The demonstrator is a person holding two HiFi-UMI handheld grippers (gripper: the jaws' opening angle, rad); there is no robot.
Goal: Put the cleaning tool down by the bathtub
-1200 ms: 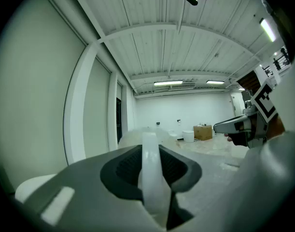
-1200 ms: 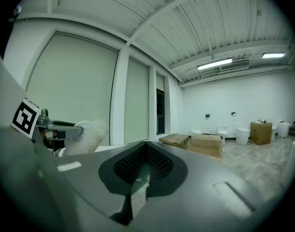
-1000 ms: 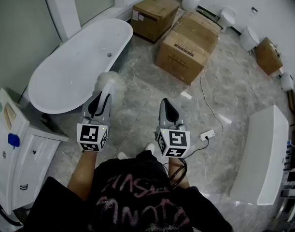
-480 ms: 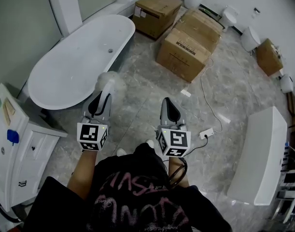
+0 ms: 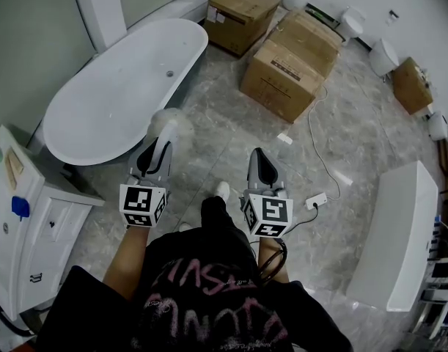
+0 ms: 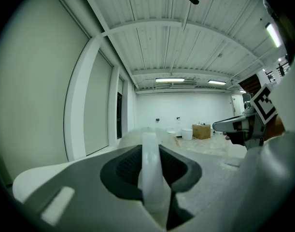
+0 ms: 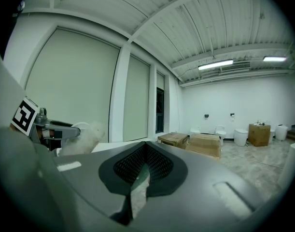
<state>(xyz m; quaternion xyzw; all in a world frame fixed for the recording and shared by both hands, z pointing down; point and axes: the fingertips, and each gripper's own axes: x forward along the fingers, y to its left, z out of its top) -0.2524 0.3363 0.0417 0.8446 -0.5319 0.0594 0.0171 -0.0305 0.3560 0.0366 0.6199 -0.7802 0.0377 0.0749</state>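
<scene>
1. Three cardboard boxes stand grouped on the grey marble floor; a smaller box sits off to the right.
2. Toilets line the far wall (four visible).
3. A white cabinet is at lower left, with a blue item on top.
4. A power strip lies on the floor.
5. A long white unit runs along the right edge.

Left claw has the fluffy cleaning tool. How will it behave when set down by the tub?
The cleaning tool has a fluffy head, so it is probably light and should land softly. Its smooth handle stands straight in the left claw: likely stiff, perhaps slippery.
</scene>
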